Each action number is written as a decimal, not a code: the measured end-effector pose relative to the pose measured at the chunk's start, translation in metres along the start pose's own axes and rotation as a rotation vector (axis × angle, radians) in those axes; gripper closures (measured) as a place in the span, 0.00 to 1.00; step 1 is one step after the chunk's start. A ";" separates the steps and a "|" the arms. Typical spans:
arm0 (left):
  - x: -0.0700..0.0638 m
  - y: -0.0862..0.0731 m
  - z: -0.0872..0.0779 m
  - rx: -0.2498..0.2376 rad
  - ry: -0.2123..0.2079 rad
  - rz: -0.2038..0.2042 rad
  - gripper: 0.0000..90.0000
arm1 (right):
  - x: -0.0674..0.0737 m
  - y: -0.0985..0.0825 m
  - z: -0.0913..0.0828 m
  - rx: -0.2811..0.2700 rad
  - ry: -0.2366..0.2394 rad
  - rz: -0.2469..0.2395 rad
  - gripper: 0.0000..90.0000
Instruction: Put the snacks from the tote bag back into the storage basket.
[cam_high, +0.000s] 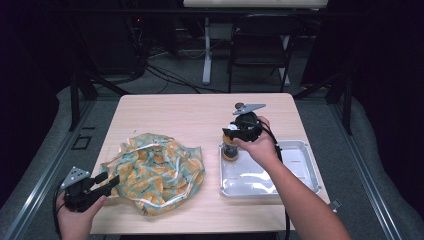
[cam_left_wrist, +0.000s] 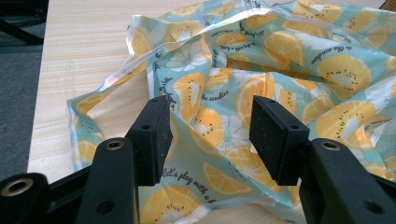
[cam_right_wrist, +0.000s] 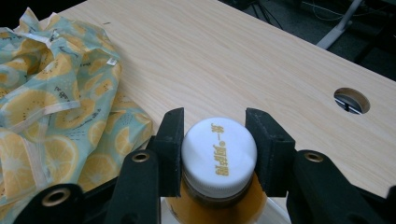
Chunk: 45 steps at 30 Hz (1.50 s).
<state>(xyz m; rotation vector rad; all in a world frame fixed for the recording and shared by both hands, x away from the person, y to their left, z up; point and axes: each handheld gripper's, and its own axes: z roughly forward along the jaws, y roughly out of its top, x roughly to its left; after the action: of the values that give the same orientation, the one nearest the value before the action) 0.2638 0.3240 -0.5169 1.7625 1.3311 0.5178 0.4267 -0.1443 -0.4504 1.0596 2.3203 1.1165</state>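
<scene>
Dim room, mostly dark. Light wood table (cam_high: 165, 112) stood on grey floor (cam_high: 175, 75). Black folding chair (cam_high: 262, 42) sat behind it, beside a white desk leg (cam_high: 207, 50). Cables (cam_high: 165, 75) ran across the floor. Black frame struts (cam_high: 75, 97) flanked both sides. Round hole (cam_right_wrist: 351, 100) cut through the tabletop.

The high view looks forward and down from above the near side onto the whole table (cam_high: 200, 107), taking in both hands and the floor beyond. The left gripper view sits low at the near left corner, looking close along its jaws across the printed bag (cam_left_wrist: 280, 60). The right gripper view looks steeply down past a white cap (cam_right_wrist: 218, 156), sharing the bag (cam_right_wrist: 56, 102) and tabletop with both other views.
</scene>
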 end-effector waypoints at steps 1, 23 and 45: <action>0.000 0.000 0.000 0.000 0.000 0.000 0.54 | 0.000 0.000 0.000 -0.002 0.001 0.006 0.65; 0.002 0.005 0.006 -0.002 -0.012 -0.003 0.54 | -0.003 -0.005 0.001 -0.037 -0.011 0.050 0.64; 0.001 0.003 0.002 -0.011 -0.007 -0.006 0.54 | -0.004 -0.005 -0.016 -0.063 -0.023 0.060 0.50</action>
<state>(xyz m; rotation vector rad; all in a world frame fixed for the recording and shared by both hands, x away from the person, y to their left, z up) 0.2669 0.3245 -0.5159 1.7494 1.3267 0.5143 0.4170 -0.1576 -0.4443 1.1197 2.2339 1.1856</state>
